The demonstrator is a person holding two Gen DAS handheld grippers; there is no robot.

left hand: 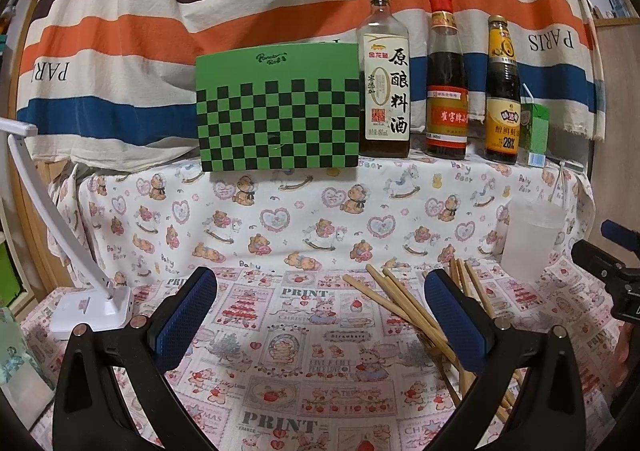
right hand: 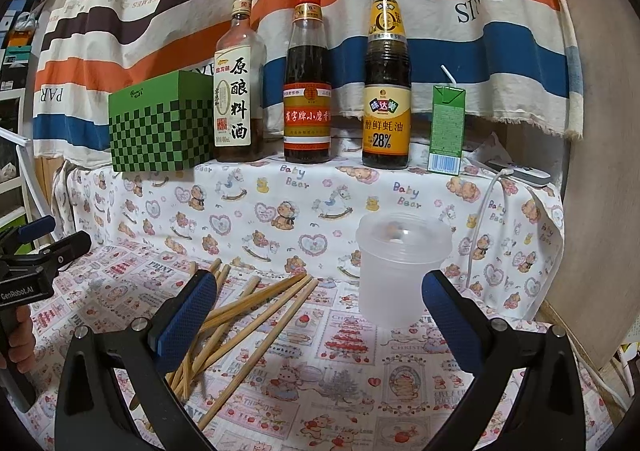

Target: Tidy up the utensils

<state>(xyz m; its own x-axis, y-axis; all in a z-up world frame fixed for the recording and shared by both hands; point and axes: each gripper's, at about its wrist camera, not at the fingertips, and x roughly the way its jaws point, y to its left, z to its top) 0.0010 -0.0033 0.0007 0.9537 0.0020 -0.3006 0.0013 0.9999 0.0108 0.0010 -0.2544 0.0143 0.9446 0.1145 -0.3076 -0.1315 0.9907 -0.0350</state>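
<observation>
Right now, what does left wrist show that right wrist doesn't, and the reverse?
Only the left wrist view: a white desk lamp on the cloth at left, and the right gripper at the right edge.

Only the right wrist view: a white device with a cable on the shelf at right, a wooden board at the far right, and the left gripper at the left edge.

Both: scattered chopsticks, a translucent cup, a green checkered box, three sauce bottles, a green drink carton. Both grippers are open and empty.
</observation>
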